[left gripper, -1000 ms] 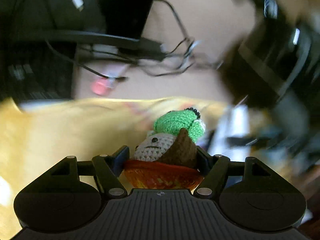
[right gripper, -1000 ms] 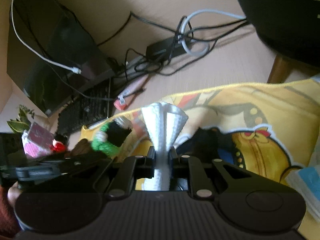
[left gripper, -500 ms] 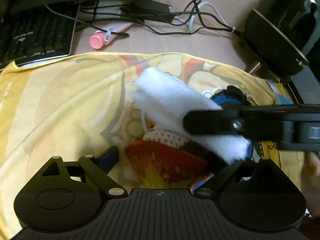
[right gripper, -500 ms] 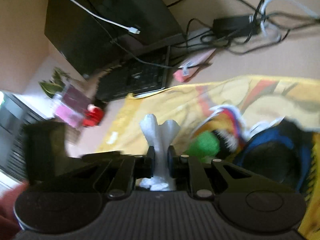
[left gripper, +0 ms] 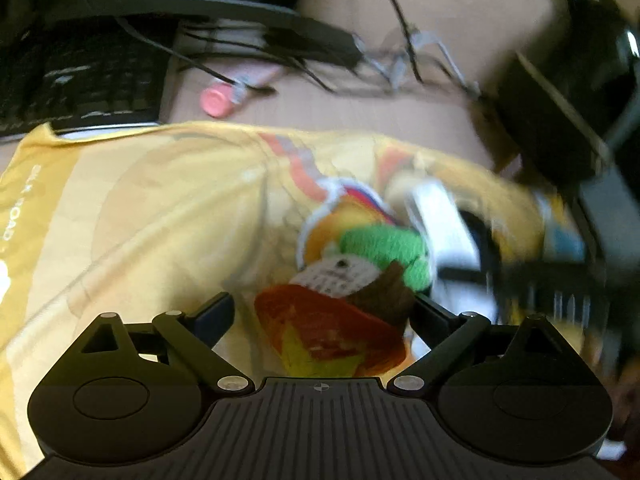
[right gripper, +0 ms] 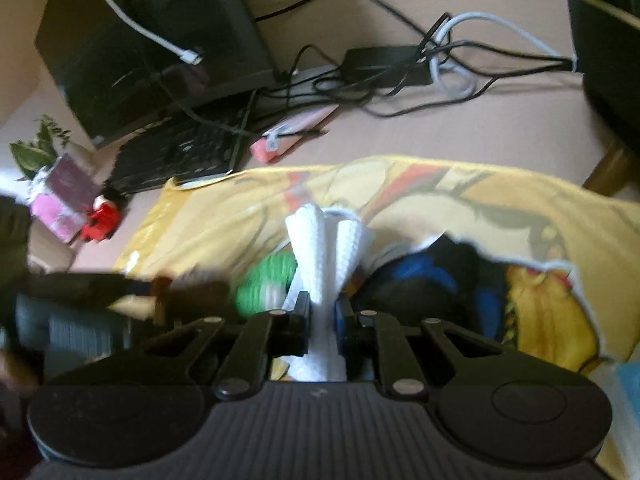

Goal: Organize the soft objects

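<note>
A crochet toy [left gripper: 352,276] with a green top, white face, brown patch and red-orange base lies on the yellow printed cloth [left gripper: 160,216]. My left gripper [left gripper: 320,312] is open around it, with a gap showing at the left finger. My right gripper [right gripper: 324,312] is shut on a white knitted cloth [right gripper: 320,248] that fans out above the fingers. That white cloth [left gripper: 440,232] shows blurred just right of the toy in the left wrist view. The toy's green part [right gripper: 264,284] sits left of the white cloth, beside the blurred left gripper [right gripper: 80,296].
Behind the yellow cloth [right gripper: 440,184] lie a black keyboard [right gripper: 180,152], a monitor [right gripper: 152,40], tangled cables [right gripper: 420,72] and a pink tube [right gripper: 292,136]. A large dark object [left gripper: 568,112] stands at the right. A dark blue-black patch [right gripper: 424,280] sits right of the white cloth.
My left gripper, shut on the crochet toy a second ago, has opened and the toy rests on the yellow cloth. The right gripper keeps hold of the white cloth and has swung beside the toy.
</note>
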Demonstrator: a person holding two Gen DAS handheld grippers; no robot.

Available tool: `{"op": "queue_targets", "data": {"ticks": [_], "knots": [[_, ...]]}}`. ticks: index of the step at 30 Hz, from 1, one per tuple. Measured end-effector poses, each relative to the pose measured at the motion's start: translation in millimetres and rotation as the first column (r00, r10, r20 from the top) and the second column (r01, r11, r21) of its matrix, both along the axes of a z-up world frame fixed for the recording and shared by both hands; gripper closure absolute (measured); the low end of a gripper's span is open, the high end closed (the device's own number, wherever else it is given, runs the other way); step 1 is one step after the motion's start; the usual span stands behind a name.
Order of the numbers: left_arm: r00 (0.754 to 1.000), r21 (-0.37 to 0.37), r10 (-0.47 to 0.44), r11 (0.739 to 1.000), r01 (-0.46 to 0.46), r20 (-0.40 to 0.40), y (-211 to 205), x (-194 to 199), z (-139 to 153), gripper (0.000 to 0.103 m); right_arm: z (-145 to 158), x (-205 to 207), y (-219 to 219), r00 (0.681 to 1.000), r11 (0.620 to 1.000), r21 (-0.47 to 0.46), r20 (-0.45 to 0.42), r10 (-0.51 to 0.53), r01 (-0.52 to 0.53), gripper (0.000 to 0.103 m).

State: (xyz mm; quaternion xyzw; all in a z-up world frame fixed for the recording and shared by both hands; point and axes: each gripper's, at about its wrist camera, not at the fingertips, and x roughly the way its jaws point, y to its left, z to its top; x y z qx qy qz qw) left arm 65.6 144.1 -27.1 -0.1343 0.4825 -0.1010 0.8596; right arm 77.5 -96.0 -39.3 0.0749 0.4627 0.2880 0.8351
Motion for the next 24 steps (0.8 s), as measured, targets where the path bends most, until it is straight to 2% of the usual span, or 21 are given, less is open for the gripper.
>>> {"op": "queue_targets", "data": {"ticks": [3,7,11,13,16,18,22,24], "knots": [[0.995,-0.061,0.103,0.993,-0.103,-0.002,26.2,6.6,6.5,0.005,2.1,-5.6,8.8,1.000,0.999,0.017,-0.005,0.027,-0.027,0.089],[0.979,-0.045,0.205,0.978,-0.204,0.015,49.2,11.2,11.7,0.003,13.6,-8.1,33.1,0.994,0.992,0.073,0.004,0.107,-0.107,0.089],[0.961,-0.037,0.275,0.961,-0.275,-0.003,64.5,15.5,6.9,0.002,23.3,-10.7,66.5,0.968,0.953,0.173,-0.003,0.251,-0.247,0.089],[0.957,-0.060,0.290,0.955,-0.290,-0.020,69.7,17.2,4.6,0.002,21.0,-8.6,80.6,0.960,0.949,0.146,0.010,0.281,-0.279,0.089],[0.962,-0.051,0.273,0.961,-0.273,-0.015,68.2,18.2,5.3,0.002,9.0,3.7,86.4,0.973,0.972,0.051,0.022,0.228,-0.229,0.088],[0.965,-0.033,0.262,0.965,-0.262,-0.002,66.4,18.0,6.8,0.002,4.0,11.2,75.1,0.983,0.981,0.062,-0.004,0.183,-0.182,0.089],[0.972,0.005,0.234,0.972,-0.234,0.027,62.7,19.1,8.6,0.002,0.9,18.8,47.1,0.998,0.998,-0.003,0.009,0.062,-0.062,0.090],[0.984,0.062,0.150,0.986,-0.156,0.094,50.5,16.5,15.8,0.002,1.2,23.1,27.8,1.000,1.000,0.012,-0.005,0.003,-0.003,0.090]]}}
